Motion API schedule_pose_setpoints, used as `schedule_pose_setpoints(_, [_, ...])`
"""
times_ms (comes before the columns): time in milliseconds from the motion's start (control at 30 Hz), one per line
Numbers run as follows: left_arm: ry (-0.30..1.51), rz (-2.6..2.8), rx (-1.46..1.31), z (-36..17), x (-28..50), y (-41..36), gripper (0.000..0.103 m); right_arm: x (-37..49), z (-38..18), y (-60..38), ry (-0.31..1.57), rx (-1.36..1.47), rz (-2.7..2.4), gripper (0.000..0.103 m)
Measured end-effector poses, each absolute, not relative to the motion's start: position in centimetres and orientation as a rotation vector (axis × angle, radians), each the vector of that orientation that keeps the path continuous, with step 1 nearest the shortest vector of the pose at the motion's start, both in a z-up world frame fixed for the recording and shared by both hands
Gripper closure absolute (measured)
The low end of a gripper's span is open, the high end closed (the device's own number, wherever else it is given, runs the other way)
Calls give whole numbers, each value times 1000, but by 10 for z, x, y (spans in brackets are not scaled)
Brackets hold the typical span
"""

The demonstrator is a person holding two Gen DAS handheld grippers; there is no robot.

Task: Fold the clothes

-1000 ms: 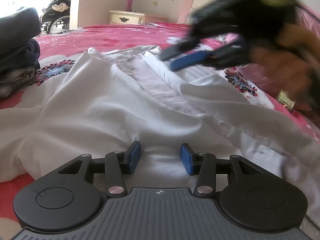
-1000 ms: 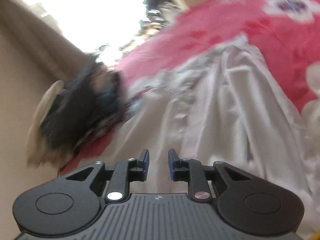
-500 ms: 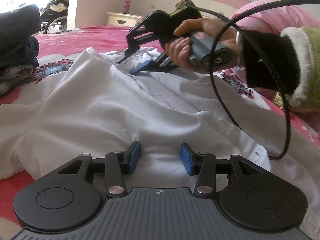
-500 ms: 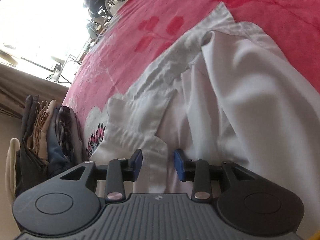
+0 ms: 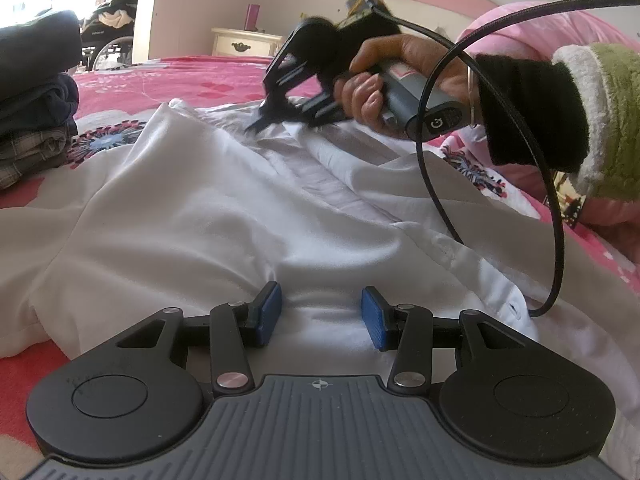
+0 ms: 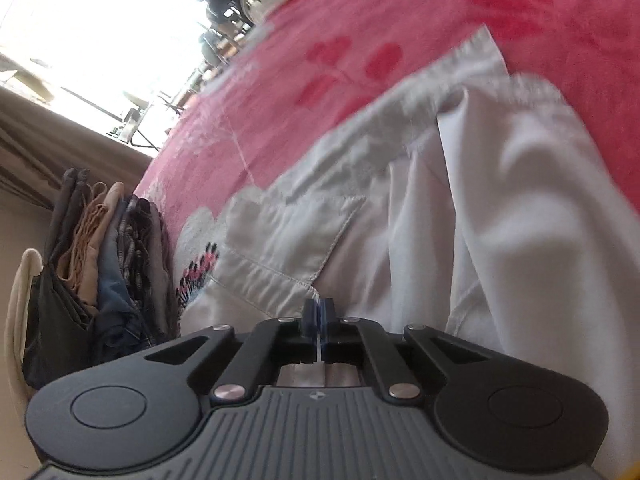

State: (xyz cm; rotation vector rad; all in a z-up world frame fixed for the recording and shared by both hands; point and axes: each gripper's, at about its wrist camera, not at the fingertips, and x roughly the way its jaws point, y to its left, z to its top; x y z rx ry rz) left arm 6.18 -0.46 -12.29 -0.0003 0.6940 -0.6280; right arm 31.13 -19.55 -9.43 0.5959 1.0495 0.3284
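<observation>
Right wrist: tongs point(image 6: 319, 316) pinching shirt point(image 6: 500, 220) edge

A pink flowered bed point(image 5: 224, 76) carries a white shirt point(image 5: 192, 216) and stacked clothes point(image 5: 32, 104).

Each gripper point(image 5: 320, 314) has a grey ribbed body, two black round discs, black link arms with silver screws, and blue pads point(image 5: 267, 312). A black cable point(image 5: 556, 216) loops from the right gripper point(image 5: 256, 122). The sleeve point(image 5: 600, 112) is green fleece over a black cuff point(image 5: 532, 108).
</observation>
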Motion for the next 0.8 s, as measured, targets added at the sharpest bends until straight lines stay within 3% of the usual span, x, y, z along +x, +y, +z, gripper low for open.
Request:
schedule_pose_setpoints(267, [713,-623,13,-120,64,-3,59,306,-48,-162,826,136,301,102])
schedule_pose_setpoints(600, [713,-612,78,-119,58,-5,59,297,-114,-86,710,-585,315,101])
schedule_pose_setpoints(633, [714,-611,80,-118,58,-5,59,297,-115,-84,689,-629,284,96])
schedule_pose_setpoints(667, [715,-610,80,-118,59,-5,59,297,-112,-85,676,-641,257,88])
schedule_pose_setpoints(800, [717,-608,65,-118,59,-4,59,292,-65,-119,668,-395,243,87])
